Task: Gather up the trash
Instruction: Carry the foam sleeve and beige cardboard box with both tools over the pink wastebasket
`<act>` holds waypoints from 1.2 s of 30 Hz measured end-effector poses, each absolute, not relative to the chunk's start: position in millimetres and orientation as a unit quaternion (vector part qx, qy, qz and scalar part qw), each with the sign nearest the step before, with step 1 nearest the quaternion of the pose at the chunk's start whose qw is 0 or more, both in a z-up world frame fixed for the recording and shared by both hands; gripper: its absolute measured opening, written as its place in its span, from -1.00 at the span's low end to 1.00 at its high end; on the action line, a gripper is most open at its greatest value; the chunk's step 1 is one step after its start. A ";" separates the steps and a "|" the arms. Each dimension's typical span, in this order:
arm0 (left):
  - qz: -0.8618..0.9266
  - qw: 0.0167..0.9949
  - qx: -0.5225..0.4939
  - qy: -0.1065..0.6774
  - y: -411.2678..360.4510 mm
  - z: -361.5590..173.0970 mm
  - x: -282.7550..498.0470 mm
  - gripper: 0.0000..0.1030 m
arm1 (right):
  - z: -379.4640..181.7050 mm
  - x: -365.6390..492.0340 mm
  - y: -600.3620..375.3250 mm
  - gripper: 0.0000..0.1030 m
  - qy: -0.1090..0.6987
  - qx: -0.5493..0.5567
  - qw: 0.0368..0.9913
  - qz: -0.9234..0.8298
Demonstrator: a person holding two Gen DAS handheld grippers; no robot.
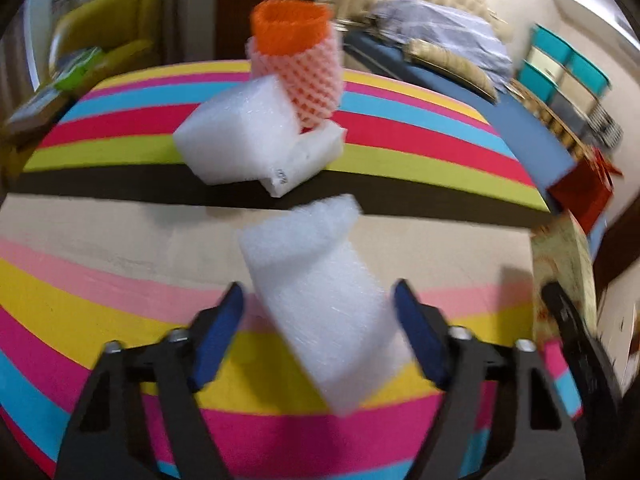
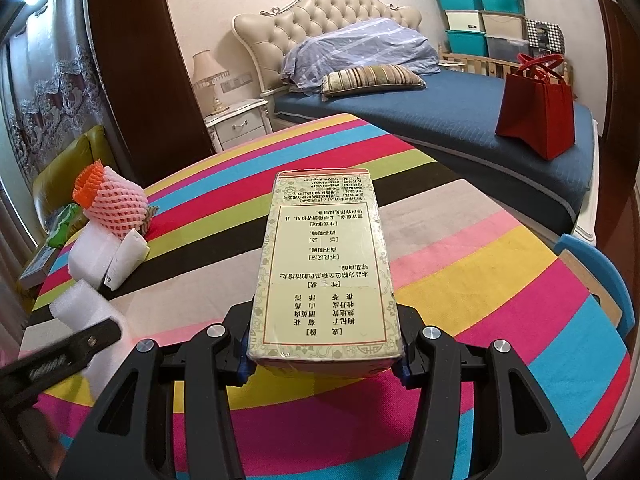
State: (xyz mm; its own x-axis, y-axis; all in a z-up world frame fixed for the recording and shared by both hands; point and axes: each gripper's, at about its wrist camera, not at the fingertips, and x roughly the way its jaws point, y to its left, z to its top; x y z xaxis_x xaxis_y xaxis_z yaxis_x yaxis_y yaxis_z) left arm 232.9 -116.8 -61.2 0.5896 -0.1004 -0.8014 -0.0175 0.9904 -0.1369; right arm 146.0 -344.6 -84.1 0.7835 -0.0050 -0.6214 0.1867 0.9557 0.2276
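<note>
In the left wrist view, a folded white foam sheet (image 1: 320,300) lies tilted between the blue pads of the left hand-held gripper (image 1: 320,332) at lower centre. A gap shows at the left pad (image 1: 224,328), while the right pad sits against the foam, so the jaws stand apart around it without clamping. Above, at upper centre on the rainbow-striped table (image 1: 100,272), a second white foam block (image 1: 236,136) leans on a small white packet (image 1: 308,160), with a pink foam net sleeve with an orange inner net (image 1: 308,64) standing behind them. At the right edge, part of the cream printed cardboard box (image 1: 560,256) shows, blurred.

In the right wrist view, the same foam pile sits at the left edge: the pink and orange net (image 2: 116,204) over the white foam block (image 2: 90,256), with the left hand-held gripper's black finger across the folded foam sheet (image 2: 80,304) at lower left. At centre, the right hand-held gripper (image 2: 324,360) is closed on the near end of the cream box (image 2: 324,264), which points away over the table. At upper right, a red tote bag (image 2: 536,116) stands on the blue bed (image 2: 440,120).
</note>
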 end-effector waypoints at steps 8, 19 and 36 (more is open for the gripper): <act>-0.064 0.884 -0.047 0.460 -95.8 -67.8 214.1 0.52 | -84.7 139.3 -324.2 -0.03 0.329 0.100 0.938 -0.045; -0.065 0.906 0.000 0.417 -118.4 -78.4 203.8 0.20 | -79.6 117.9 -309.9 -0.03 0.319 0.077 0.944 -0.021; -0.056 0.938 0.001 0.343 -47.7 -61.0 154.3 0.19 | -58.2 80.1 -220.6 -0.03 0.312 0.019 0.943 0.113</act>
